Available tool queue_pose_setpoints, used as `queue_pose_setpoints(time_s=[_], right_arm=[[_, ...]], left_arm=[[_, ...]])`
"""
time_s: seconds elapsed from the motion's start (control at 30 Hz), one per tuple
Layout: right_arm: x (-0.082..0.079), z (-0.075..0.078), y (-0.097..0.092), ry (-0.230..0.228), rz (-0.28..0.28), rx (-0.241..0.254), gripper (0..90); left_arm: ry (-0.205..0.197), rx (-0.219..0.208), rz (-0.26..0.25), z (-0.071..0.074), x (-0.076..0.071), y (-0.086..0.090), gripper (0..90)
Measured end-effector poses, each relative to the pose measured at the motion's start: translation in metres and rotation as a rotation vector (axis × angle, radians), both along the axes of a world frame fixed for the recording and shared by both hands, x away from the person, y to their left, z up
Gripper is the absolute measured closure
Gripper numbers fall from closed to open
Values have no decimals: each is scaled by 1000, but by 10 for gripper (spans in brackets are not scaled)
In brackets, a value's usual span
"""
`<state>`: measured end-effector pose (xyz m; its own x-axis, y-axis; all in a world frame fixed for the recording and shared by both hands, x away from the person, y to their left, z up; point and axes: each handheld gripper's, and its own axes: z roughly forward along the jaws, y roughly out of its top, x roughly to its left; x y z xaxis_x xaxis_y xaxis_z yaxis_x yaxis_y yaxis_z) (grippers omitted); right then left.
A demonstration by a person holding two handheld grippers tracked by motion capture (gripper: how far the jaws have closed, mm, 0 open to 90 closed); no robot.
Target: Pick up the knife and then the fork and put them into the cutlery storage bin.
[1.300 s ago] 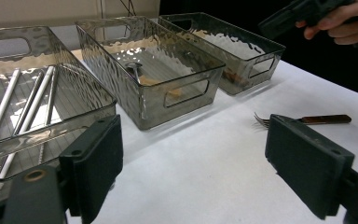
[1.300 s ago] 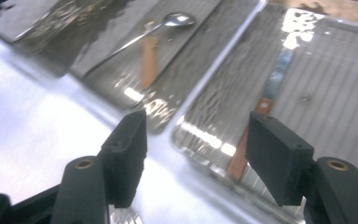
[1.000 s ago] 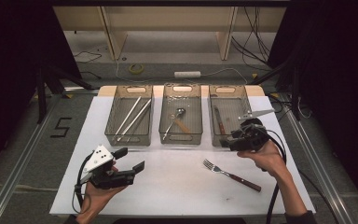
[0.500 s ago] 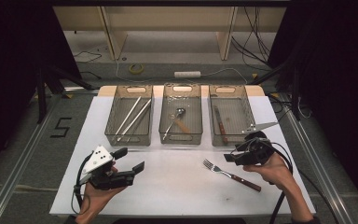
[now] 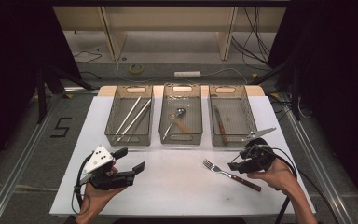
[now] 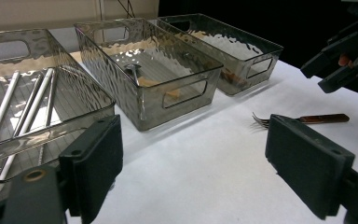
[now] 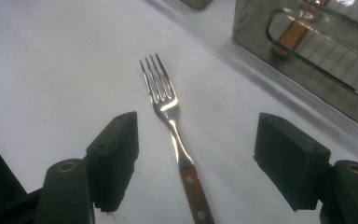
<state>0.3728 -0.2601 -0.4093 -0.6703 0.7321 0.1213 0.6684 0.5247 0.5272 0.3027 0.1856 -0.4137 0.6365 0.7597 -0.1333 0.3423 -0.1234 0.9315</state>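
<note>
A fork (image 5: 230,175) with a wooden handle lies on the white table (image 5: 177,191), tines pointing to the far left. My right gripper (image 5: 235,166) hovers just over its handle end, open. In the right gripper view the fork (image 7: 168,112) lies between the two spread jaws of the right gripper (image 7: 196,126), untouched. My left gripper (image 5: 131,159) is held open at the front left, empty. In the left gripper view, the left gripper (image 6: 193,140) faces the fork (image 6: 303,120), with the right gripper (image 6: 340,60) above it.
Three smoky clear trays stand in a row at the back. The left tray (image 5: 113,135) holds long pale sticks (image 5: 129,119), the middle tray (image 5: 164,135) a spoon (image 5: 179,114), and the right tray (image 5: 249,133) a wooden-handled knife (image 5: 220,123). Cables trail off the table's right edge.
My right gripper has come away from the right tray, down and towards the person, and now sits over the fork. The left gripper has not moved.
</note>
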Motion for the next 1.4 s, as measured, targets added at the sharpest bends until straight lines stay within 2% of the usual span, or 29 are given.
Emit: queue_pose_setpoints(time_s=[0.47,0.7,0.83,1.2,1.4], right_arm=[[-5,-16,0,71,31,-76,287],[-7,-24,-1,97,41,-133,408],[-7,-28,-3,105,43,-145,500],[-10,-38,-1,131,66,-207,562],[-10,-41,-2,135,67,-216,602]], left_arm=[[2,-5,1,0,0,0,185],[0,-1,-1,0,0,0,185],[1,-1,0,0,0,0,185],[0,-1,-1,0,0,0,185],[1,0,-2,0,0,0,185]])
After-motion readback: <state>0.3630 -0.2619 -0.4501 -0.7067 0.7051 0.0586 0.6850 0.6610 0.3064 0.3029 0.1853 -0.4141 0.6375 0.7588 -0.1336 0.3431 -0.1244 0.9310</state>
